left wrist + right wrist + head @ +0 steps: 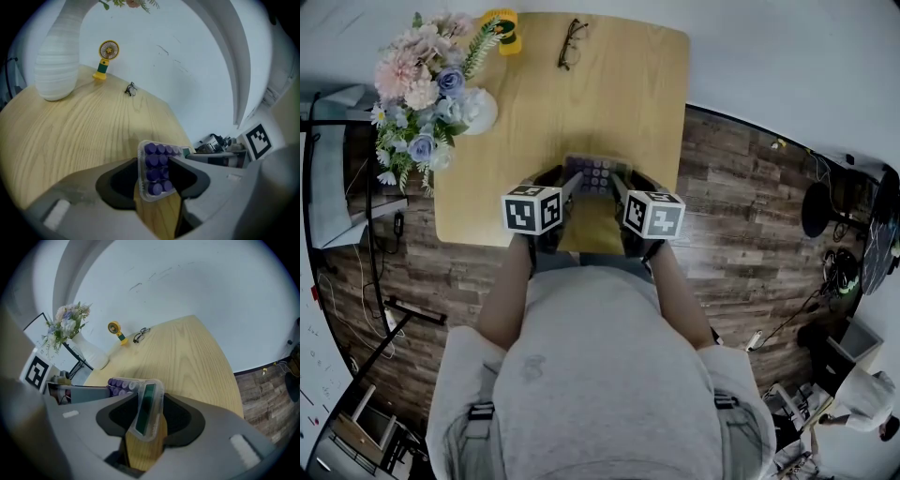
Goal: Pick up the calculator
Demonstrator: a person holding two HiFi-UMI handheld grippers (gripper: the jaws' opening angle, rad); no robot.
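The calc [598, 174] is being seen lying at the table's [619, 103] near edge, approx. mid-width, w/ its long axis running left-right along that edge. It is being straddled at both ends w/o being pinched. The key end is sitting between the wide-apart jaws of the left gripper [152, 180] and the display end between the equally spread jaws of the right gripper [149, 416]. Neither gripper is being judged nearer, so the pick is prob. being set up as jaws closing on both ends at the table edge.
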